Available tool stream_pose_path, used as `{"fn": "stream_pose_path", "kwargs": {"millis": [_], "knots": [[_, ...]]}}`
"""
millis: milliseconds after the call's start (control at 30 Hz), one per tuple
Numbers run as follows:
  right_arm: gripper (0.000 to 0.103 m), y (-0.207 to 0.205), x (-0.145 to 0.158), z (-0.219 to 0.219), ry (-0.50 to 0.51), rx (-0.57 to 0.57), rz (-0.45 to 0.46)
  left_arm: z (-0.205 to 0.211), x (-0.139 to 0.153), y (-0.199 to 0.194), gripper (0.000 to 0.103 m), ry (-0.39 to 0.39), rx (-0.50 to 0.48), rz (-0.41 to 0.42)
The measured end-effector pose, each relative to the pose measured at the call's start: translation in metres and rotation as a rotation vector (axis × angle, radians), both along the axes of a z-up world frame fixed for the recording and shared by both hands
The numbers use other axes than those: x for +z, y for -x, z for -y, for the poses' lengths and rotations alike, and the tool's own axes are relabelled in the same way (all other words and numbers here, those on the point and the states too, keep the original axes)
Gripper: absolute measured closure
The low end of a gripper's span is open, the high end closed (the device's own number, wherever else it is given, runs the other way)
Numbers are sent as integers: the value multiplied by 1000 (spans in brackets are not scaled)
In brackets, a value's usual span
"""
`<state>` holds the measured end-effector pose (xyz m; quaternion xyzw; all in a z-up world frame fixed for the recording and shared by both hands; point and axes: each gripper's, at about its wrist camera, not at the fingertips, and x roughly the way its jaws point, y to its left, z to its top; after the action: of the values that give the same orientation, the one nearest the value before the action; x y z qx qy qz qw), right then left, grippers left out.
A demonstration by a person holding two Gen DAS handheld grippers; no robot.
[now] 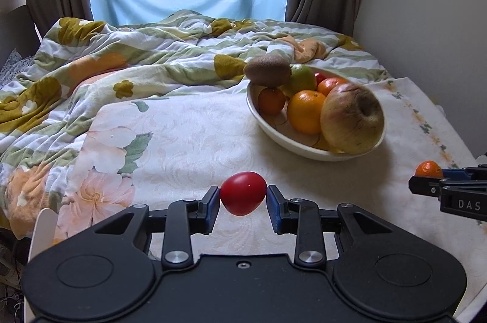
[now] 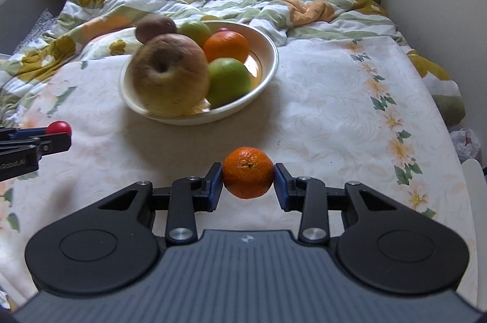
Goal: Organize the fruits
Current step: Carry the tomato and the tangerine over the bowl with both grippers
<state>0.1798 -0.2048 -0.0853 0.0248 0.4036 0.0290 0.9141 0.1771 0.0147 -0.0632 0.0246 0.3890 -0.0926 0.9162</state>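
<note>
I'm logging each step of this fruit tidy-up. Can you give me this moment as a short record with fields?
surface: bed sheet with flower print
left gripper: shut on red tomato
right gripper: shut on mandarin
bowl: on the sheet, ahead of both grippers
in bowl: large apple, kiwi, oranges, green fruits
behind: rumpled quilt, window

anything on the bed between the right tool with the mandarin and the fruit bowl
Nothing: in the right wrist view only bare floral sheet lies between the mandarin and the bowl.
</note>
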Motion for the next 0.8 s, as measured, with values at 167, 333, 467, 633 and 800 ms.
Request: {"fn": "stream_pose_path", "kwargs": {"millis": [167, 333, 467, 633, 800], "knots": [[52, 10, 21, -4, -13, 0, 8, 4, 21, 10, 66, 18, -12, 19], [52, 15, 45, -1, -14, 3, 25, 14, 40, 12, 66, 29, -31, 31], [52, 12, 63, 9, -8, 18, 43, 24, 53, 6, 66, 42, -28, 44], [52, -4, 78, 26, -14, 50, 49, 37, 67, -7, 66, 48, 7, 57], [52, -33, 88, 39, -25, 101, 60, 51, 72, -34, 66, 56, 53, 57]]}}
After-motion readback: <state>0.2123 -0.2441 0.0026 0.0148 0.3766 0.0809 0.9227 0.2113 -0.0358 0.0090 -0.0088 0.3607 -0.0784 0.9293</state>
